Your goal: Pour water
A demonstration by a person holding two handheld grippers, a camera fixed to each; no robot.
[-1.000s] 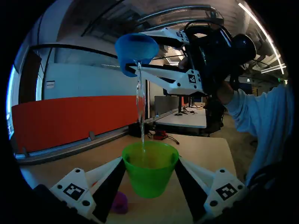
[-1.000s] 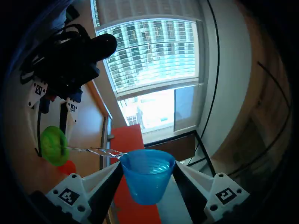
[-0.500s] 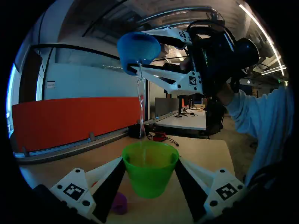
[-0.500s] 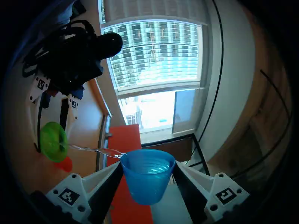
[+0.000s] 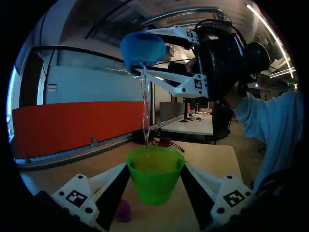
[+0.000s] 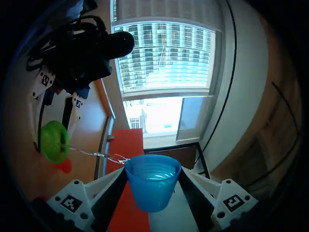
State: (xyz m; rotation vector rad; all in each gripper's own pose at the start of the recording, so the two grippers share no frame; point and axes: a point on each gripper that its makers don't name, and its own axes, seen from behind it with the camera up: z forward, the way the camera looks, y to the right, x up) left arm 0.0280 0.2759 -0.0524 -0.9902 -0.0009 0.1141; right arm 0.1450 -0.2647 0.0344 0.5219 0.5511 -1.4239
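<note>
My left gripper [image 5: 154,181] is shut on a green cup [image 5: 155,178], held upright just above a wooden table [image 5: 208,152]. High over it, my right gripper [image 5: 154,54] is shut on a blue cup [image 5: 142,48] tipped on its side. A thin stream of water [image 5: 145,112] falls from the blue cup's rim into the green cup. In the right gripper view the blue cup [image 6: 153,181] sits between the fingers [image 6: 109,188] with a little water inside. The stream [image 6: 96,154] runs across to the green cup [image 6: 54,141], held by the left gripper [image 6: 58,116].
A small purple object [image 5: 123,210] lies on the table under my left gripper. An orange partition [image 5: 77,123] runs along the table's far edge. A person's light sleeve [image 5: 270,127] is at the right. Desks [image 5: 191,123] stand beyond. A bright window with blinds [image 6: 166,73] faces the right gripper.
The blue cup has tipped a little further and risen slightly. The stream keeps falling into the green cup, which has stayed in place.
</note>
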